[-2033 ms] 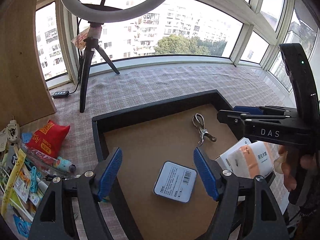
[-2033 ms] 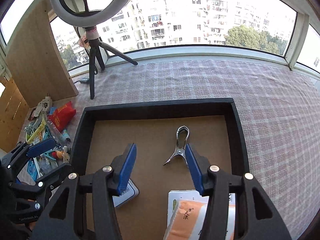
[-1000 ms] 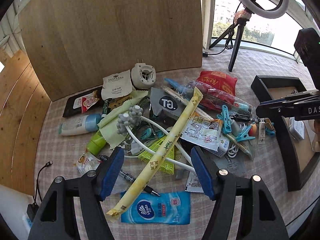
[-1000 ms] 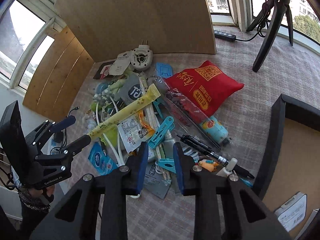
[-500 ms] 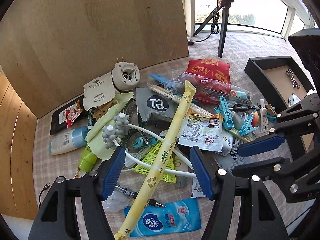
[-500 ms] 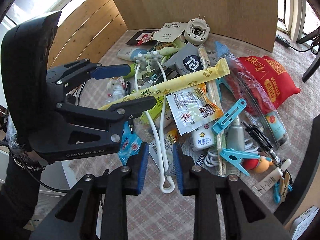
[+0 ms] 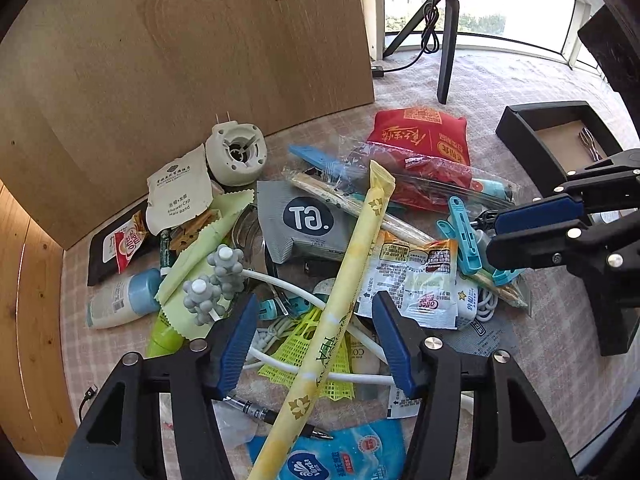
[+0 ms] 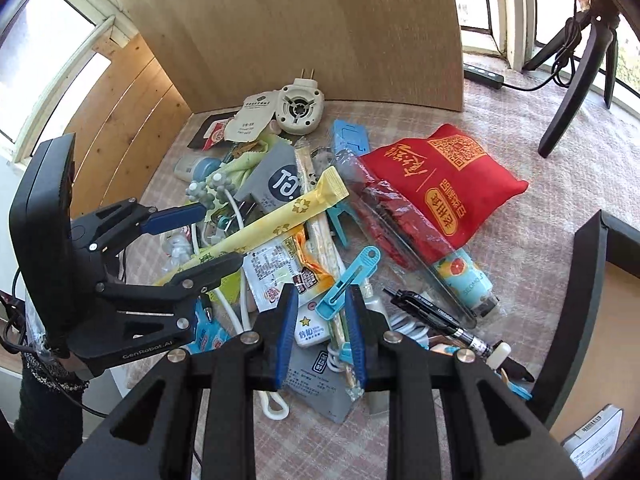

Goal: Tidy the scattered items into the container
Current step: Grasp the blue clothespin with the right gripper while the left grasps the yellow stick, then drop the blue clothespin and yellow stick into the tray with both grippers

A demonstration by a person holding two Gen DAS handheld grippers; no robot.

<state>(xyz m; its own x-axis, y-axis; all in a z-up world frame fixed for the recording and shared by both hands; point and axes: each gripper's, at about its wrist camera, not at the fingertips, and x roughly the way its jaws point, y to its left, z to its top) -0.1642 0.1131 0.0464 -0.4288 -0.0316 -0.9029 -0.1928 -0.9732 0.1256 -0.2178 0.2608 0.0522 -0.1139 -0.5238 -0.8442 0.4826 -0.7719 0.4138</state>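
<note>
A heap of small items lies on the checked cloth. My left gripper (image 7: 316, 340) is open, its blue pads on either side of a long yellow tea sachet (image 7: 340, 300), just above the pile; it also shows in the right wrist view (image 8: 196, 236). My right gripper (image 8: 320, 328) is open with a narrow gap, low over a light blue clothes peg (image 8: 348, 280) and a small white tube; it shows at the right of the left wrist view (image 7: 516, 236). The black tray (image 7: 524, 136) with a brown floor stands at the far right.
A red pouch (image 8: 448, 184), a grey GT sachet (image 7: 308, 220), a round white plug device (image 7: 236, 152), a black pen (image 8: 436, 316) and a blue tissue pack (image 7: 336, 460) lie in the heap. A plywood board (image 7: 180, 60) stands behind. A tripod (image 7: 444, 40) stands at the back right.
Both grippers swung from over the tray to the pile and have dropped closer to it. The right gripper's jaws narrowed earlier and now straddle the blue peg.
</note>
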